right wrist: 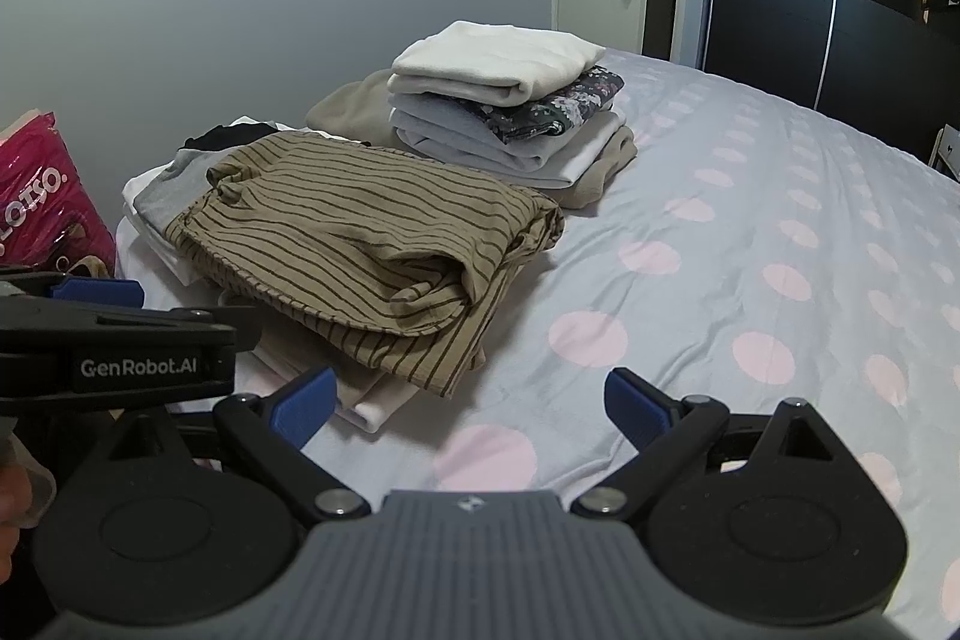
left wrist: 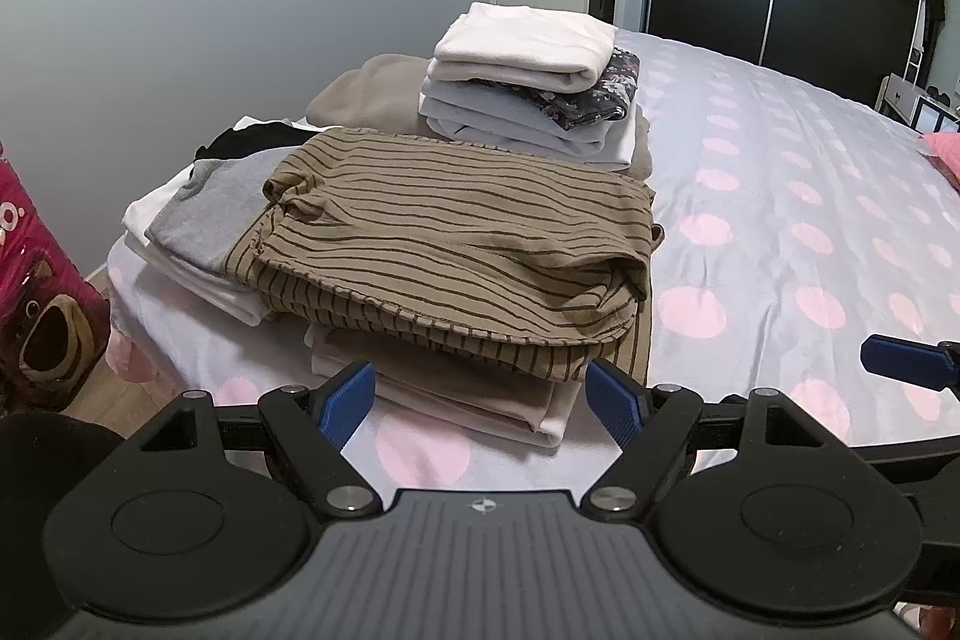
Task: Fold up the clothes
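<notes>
Brown striped garment [left wrist: 456, 244] lies folded on the bed [left wrist: 780, 232], atop pale folded clothes, just in front of the taller folded stack [left wrist: 528, 88]. My left tongs [left wrist: 480, 403] and right tongs [right wrist: 471, 409] (both empty) stand open before it.

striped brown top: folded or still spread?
Folded, loosely. The striped brown top lies doubled into a compact block on a pile of clothes, hem edge layered at the front, right side bunched. Neither gripper holds it.

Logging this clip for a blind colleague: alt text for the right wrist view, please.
The open right claw hovers empty over a polka-dot bed, beside a folded brown striped garment. A taller folded stack sits behind.
</notes>
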Tool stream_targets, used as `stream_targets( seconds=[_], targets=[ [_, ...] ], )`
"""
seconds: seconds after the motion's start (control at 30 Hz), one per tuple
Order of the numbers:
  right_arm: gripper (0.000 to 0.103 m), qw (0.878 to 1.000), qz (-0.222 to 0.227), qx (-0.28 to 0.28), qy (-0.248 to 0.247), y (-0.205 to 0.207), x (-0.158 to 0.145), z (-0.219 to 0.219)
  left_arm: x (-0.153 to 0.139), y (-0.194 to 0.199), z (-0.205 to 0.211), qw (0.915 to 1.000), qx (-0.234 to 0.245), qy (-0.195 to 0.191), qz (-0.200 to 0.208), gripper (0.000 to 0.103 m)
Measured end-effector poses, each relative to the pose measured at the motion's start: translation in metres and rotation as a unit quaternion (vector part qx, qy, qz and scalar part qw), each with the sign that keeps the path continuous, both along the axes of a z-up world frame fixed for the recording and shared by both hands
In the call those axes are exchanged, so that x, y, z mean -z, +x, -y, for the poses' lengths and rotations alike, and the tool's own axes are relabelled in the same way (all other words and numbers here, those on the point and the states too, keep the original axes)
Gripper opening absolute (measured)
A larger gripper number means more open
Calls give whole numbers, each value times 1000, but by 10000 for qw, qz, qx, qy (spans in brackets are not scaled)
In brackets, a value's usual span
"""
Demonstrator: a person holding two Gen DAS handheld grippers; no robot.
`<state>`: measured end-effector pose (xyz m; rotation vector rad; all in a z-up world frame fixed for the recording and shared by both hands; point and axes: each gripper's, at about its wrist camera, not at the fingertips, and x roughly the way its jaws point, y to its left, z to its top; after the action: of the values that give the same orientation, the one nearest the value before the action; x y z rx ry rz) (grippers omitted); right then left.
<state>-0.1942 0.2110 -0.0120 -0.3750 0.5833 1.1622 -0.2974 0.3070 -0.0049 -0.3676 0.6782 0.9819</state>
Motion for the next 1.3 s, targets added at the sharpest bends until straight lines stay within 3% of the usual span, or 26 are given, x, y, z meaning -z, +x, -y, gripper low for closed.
stream_targets(
  seconds=[1.3],
  targets=[
    [97, 9997, -220, -66, -106, 2, 2, 2, -2, 1, 5, 9999, -40, -35, -126, 77]
  ],
)
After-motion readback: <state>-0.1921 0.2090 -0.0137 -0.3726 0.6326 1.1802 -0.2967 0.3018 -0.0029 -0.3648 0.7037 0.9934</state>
